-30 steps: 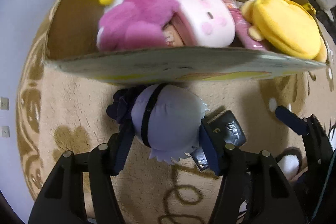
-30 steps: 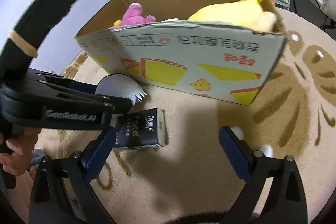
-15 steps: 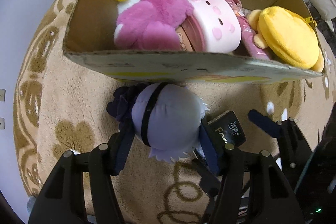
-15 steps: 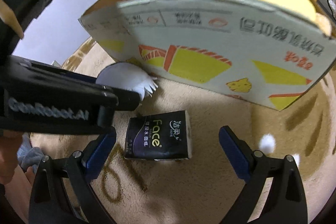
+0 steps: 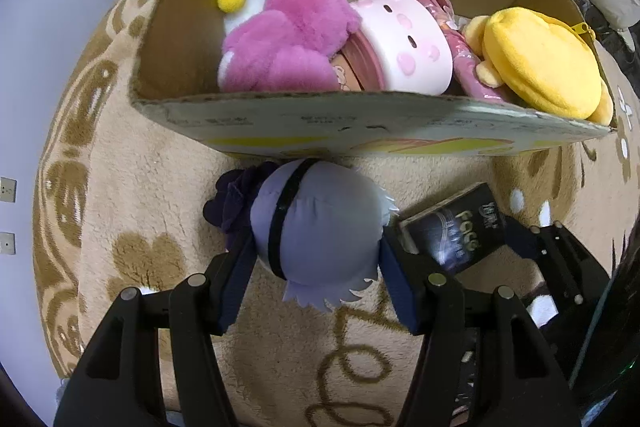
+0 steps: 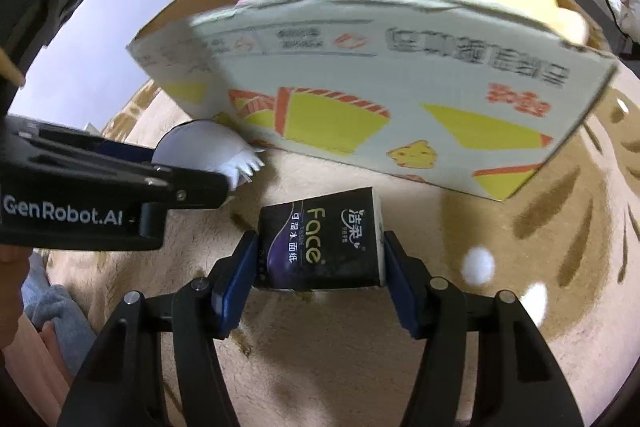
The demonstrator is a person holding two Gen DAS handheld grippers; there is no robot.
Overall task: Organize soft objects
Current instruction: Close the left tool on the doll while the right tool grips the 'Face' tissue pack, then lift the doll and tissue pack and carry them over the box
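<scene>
While the left gripper (image 5: 316, 255) clamps the lavender plush (image 5: 320, 231) above the rug (image 5: 132, 187), just outside the near wall of the cardboard box (image 5: 360, 131), that box holds, left to right, a pink plush (image 5: 284, 43), a white cylinder plush (image 5: 412, 47) and a yellow plush (image 5: 540, 67). The right gripper (image 6: 318, 267) is closing around the tissue pack (image 6: 320, 239) lying on the rug.

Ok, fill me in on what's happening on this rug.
A person is tidying soft things into a cardboard box with two handheld grippers. The left gripper is clamped on a lavender plush, held just outside the box's near wall. The right gripper is closing its jaws around a black tissue pack lying on the rug. Already in the box are a pink plush, a pink-and-white plush and a yellow plush.
</scene>
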